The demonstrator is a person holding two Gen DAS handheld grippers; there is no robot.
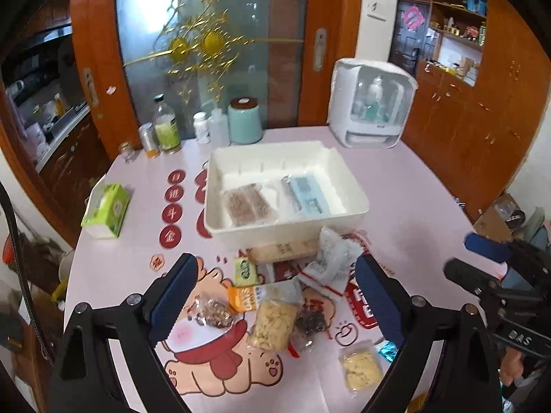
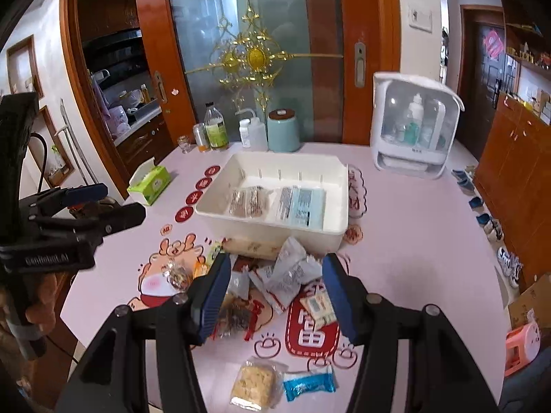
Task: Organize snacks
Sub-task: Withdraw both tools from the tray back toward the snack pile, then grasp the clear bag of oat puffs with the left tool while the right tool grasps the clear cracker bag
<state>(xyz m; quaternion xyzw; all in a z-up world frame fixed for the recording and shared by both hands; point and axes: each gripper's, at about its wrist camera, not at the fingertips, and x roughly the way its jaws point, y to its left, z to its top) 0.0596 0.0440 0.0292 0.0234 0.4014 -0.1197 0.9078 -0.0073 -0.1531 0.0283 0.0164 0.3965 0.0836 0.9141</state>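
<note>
A white bin [image 1: 286, 229] [image 2: 268, 229] sits mid-table and holds a brown snack pack [image 1: 248, 204] [image 2: 246, 201] and a blue-grey pack [image 1: 304, 196] [image 2: 301, 203]. Several loose snack packs lie in front of it: a yellow crisp bag [image 1: 273, 321], a white-grey pouch [image 1: 332, 258] [image 2: 291, 272], a tan roll [image 1: 282, 251], a nut pack [image 1: 213, 313], a blue candy [image 2: 308, 383]. My left gripper [image 1: 275, 301] is open and empty above the pile. My right gripper [image 2: 277, 297] is open and empty above the pouch.
A green tissue box [image 1: 105, 210] [image 2: 149, 182] stands at the table's left. Bottles and a teal canister [image 1: 244, 120] [image 2: 283, 130] line the back edge. A white dispenser [image 1: 372, 103] [image 2: 413, 127] stands back right. Wooden cabinets lie to the right.
</note>
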